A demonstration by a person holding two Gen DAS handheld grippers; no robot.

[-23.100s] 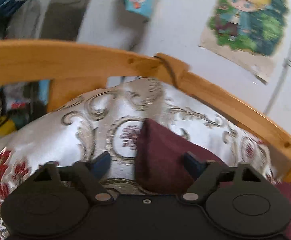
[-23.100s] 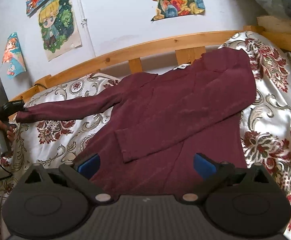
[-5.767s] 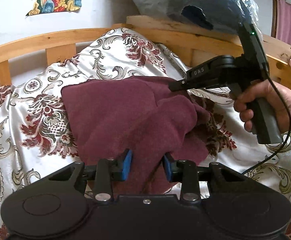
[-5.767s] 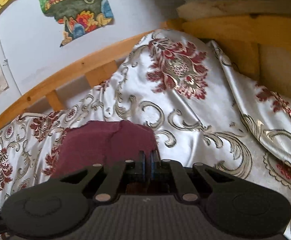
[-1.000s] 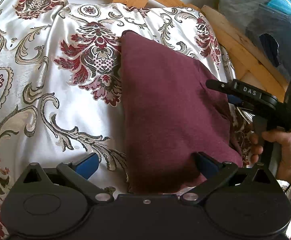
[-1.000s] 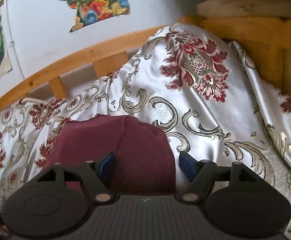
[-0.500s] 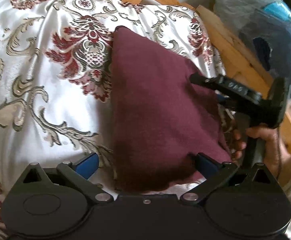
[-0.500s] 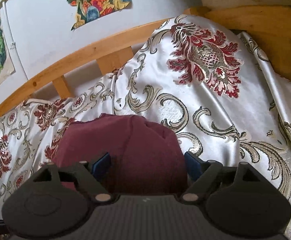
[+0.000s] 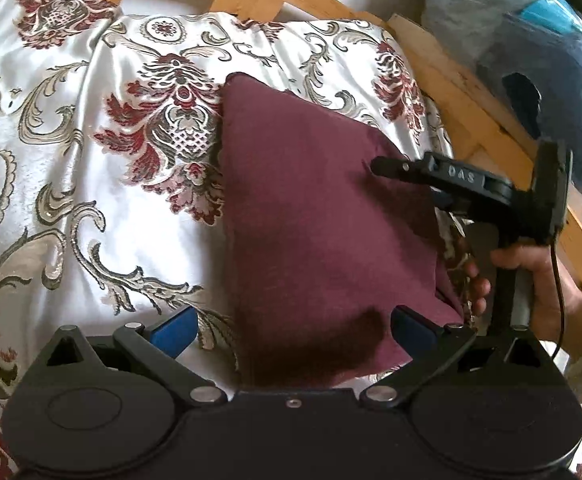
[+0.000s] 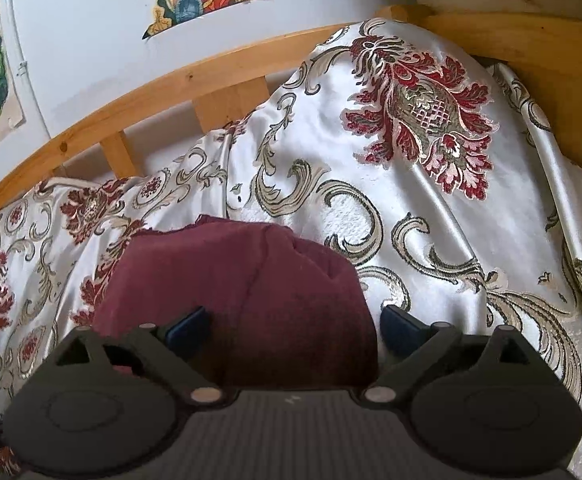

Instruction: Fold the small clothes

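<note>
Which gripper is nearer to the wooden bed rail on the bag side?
Right. The right gripper reaches over the folded maroon garment beside that rail; the left gripper is at the garment's near edge.

The right gripper [image 10: 293, 330] hung over the folded maroon garment [image 10: 247, 292], its fingers [image 10: 189, 330] opening, clear of the cloth. The garment lay on the patterned bedspread [image 10: 431, 208].
</note>
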